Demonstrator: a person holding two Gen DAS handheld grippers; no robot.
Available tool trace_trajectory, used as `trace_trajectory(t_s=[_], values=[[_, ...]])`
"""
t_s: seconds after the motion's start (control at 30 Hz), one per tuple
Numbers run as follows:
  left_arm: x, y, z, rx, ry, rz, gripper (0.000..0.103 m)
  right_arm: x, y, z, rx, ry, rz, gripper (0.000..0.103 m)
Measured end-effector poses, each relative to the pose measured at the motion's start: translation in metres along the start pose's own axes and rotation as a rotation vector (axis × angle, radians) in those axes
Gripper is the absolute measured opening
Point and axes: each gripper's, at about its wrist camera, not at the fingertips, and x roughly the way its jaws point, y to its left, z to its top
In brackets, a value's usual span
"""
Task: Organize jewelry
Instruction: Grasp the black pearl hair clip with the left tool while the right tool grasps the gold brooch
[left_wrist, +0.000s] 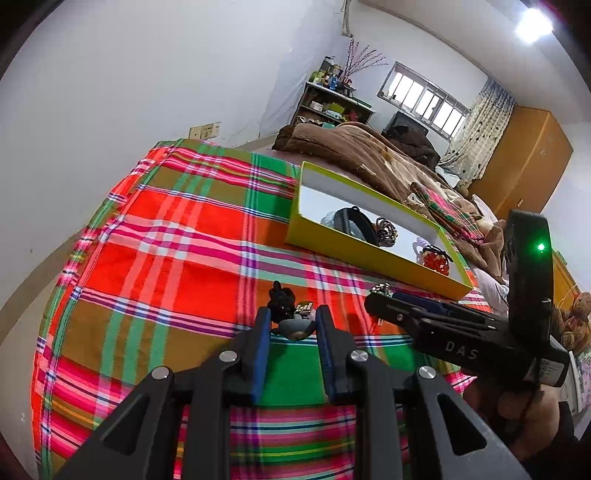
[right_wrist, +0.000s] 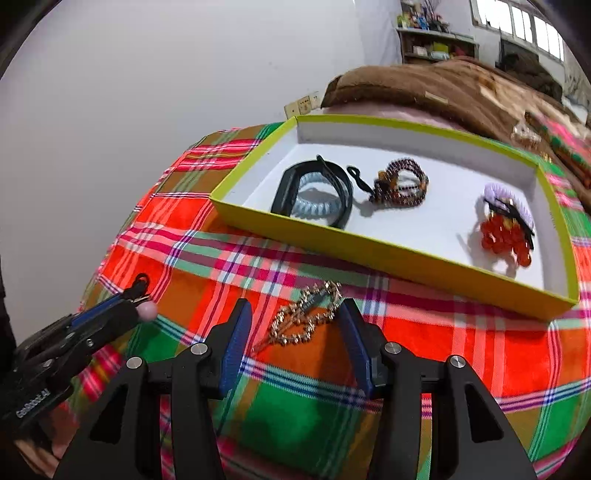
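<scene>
A yellow-green box (right_wrist: 369, 254) with a white floor lies on the plaid cloth. In it are a black band (right_wrist: 284, 188) around a blue coil tie, a dark beaded bracelet (right_wrist: 402, 186) and a red bead bunch (right_wrist: 504, 236) by a lilac coil. My left gripper (left_wrist: 291, 321) is shut on a hair tie with a black cord and a pink bead (left_wrist: 295, 326); the tie also shows in the right wrist view (right_wrist: 147, 310). My right gripper (right_wrist: 293, 314) is open around a gold chain (right_wrist: 306, 317) on the cloth.
The plaid cloth (left_wrist: 177, 236) covers a rounded surface that drops off at left. A brown blanket (left_wrist: 354, 147) is piled behind the box. A shelf (left_wrist: 328, 103), a window and a wooden wardrobe (left_wrist: 524, 162) stand far back.
</scene>
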Motion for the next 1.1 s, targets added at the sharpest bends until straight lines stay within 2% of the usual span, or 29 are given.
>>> trace_trajectory(t_s=[0.1, 0.13, 0.73, 1.1], values=[[0.0, 0.003, -0.002, -0.007, 0.004, -0.004, 0.026, 0.001, 0.004, -0.002, -0.018, -0.002, -0.032, 0.047], [0.0, 0.004, -0.002, -0.008, 0.004, -0.005, 0.026, 0.001, 0.004, -0.003, -0.023, -0.001, -0.047, 0.036], [-0.007, 0.0, -0.004, -0.009, 0.004, -0.011, 0.026, -0.021, -0.003, -0.016, -0.029, -0.014, -0.015, 0.036], [-0.008, -0.03, 0.003, 0.031, 0.004, -0.024, 0.026, -0.058, -0.026, -0.019, -0.002, -0.074, -0.005, 0.036]])
